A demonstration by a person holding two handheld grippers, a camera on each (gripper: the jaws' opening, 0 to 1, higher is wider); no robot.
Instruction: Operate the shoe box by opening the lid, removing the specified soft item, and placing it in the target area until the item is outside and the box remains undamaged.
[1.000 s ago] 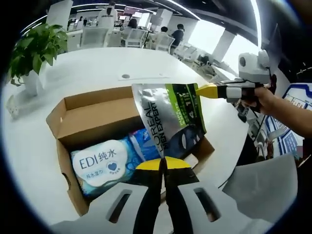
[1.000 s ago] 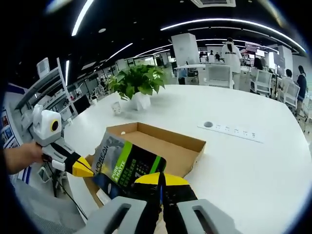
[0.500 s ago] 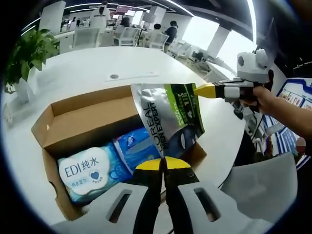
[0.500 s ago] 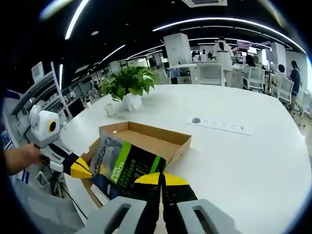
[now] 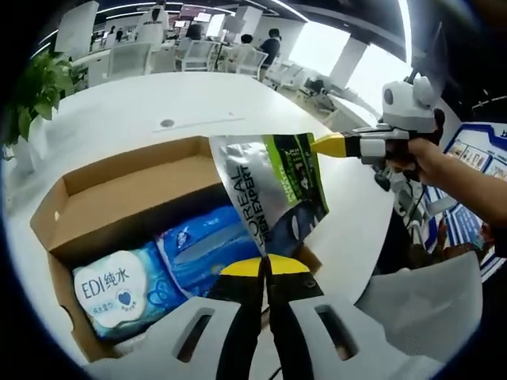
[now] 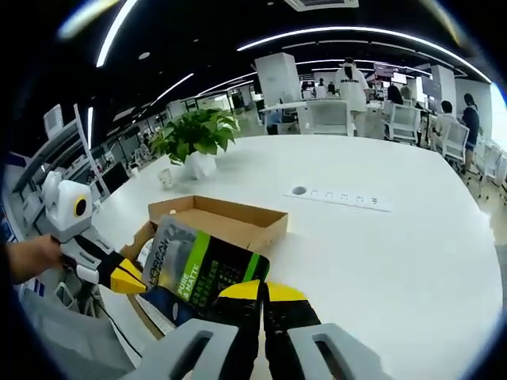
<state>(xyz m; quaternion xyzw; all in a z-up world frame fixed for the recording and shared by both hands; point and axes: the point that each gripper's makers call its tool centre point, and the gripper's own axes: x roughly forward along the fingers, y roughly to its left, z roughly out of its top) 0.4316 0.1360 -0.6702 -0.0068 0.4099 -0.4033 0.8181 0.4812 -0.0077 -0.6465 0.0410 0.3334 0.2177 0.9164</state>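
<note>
Above the open shoe box (image 5: 119, 198), the sachet (image 5: 273, 194) is gripped by both grippers' closed jaws: left gripper (image 5: 265, 265) at 6 o'clock, right gripper (image 5: 329, 145) at 2 o'clock. It should be lifted level, clear of the bench (image 6: 380, 253).

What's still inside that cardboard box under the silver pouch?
Inside the open shoe box lie an EDI wet-wipes pack and a blue packet beside it. The silver pouch, pinched by both grippers, covers the box's near corner, so anything there is hidden.
</note>
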